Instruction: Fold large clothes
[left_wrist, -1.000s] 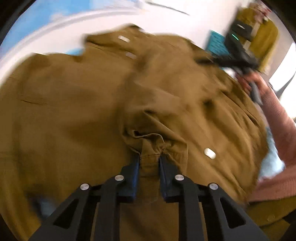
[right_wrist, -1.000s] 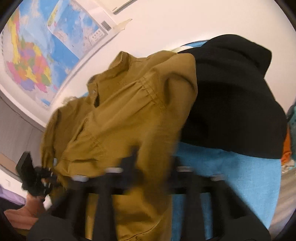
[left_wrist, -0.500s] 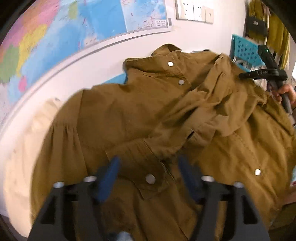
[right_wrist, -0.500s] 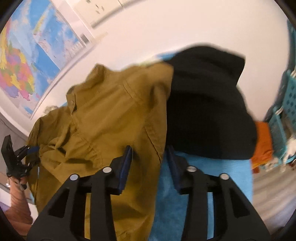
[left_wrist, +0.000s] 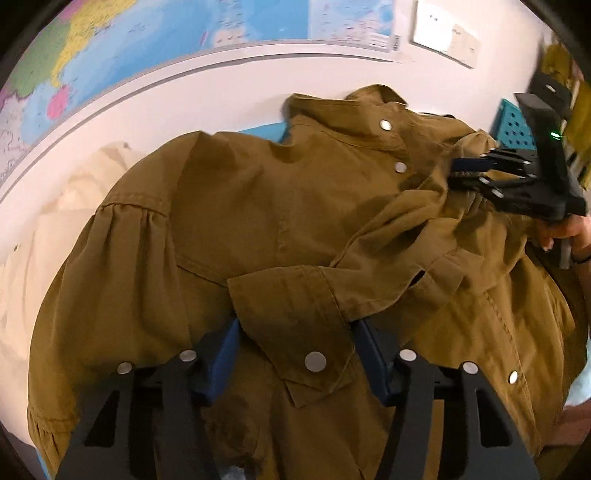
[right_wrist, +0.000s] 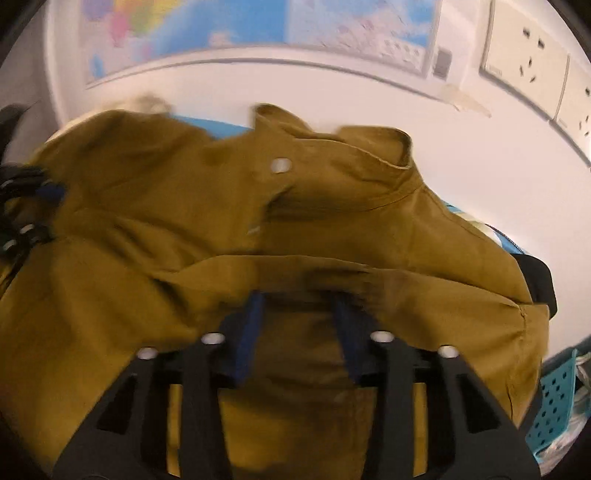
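Left gripper (left_wrist: 295, 354) sits low over a mustard jacket (left_wrist: 258, 206), its blue-padded jaws spread wide on either side of a snap-buttoned cuff (left_wrist: 295, 332). The cuff lies between them, loose; nothing is pinched. The jacket is spread front-up on a blue mat (left_wrist: 264, 130) against a white wall, collar (left_wrist: 369, 107) toward the wall, with one sleeve laid across the chest.

Right gripper (right_wrist: 297, 321) hovers over the jacket's right half, jaws also parted, straddling a raised ridge of cloth without clamping it. This view is motion-blurred, so whether the pads touch the fabric cannot be told.

Judging by the sleeve across the chest, the fold has begun. To do it well, each gripper should close on an edge, not on a bulky fold, and both should lift and carry evenly so the body folds square and the sleeve stays tucked.

Only the left view shows the gathered left shoulder, the cuff and the other gripper from outside, near the collar. Only the right view shows wall sockets (right_wrist: 524, 55), a black garment (right_wrist: 539, 277) at the jacket's right edge and a teal basket (right_wrist: 554, 406).
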